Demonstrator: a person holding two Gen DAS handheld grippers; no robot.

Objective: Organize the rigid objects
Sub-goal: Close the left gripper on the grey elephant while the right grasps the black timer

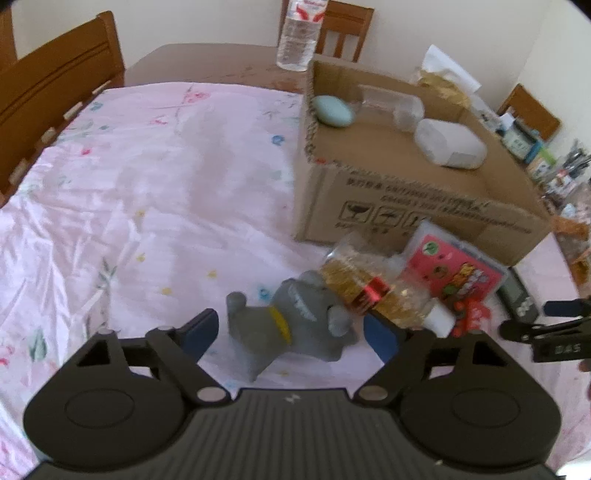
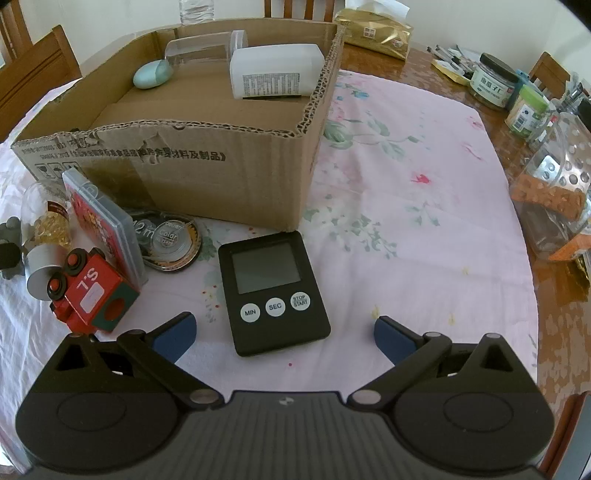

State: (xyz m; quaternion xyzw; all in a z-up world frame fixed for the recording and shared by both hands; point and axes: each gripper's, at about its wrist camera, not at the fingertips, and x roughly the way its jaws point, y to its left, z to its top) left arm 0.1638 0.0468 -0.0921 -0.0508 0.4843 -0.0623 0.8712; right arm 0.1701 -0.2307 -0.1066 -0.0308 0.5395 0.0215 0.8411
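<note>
A grey plush elephant (image 1: 288,321) with a yellow collar lies on the pink cloth between the blue pads of my left gripper (image 1: 291,332), which stands open with small gaps on both sides. Behind it lie a jar of gold capsules (image 1: 362,284) and a red card case (image 1: 454,273). My right gripper (image 2: 284,334) is open over a black timer (image 2: 273,291), with a red toy block (image 2: 88,291) and a tape dispenser (image 2: 170,236) to its left. The cardboard box (image 2: 184,166) holds a pale blue oval (image 2: 151,74), a clear container (image 2: 199,48) and a white bottle (image 2: 273,70).
A water bottle (image 1: 301,33) stands behind the box. Jars (image 2: 495,81), a gold bag (image 2: 376,33) and a clear plastic bag (image 2: 554,195) crowd the table's right side. Wooden chairs (image 1: 55,92) ring the table. Bare pink cloth (image 1: 147,184) lies left of the box.
</note>
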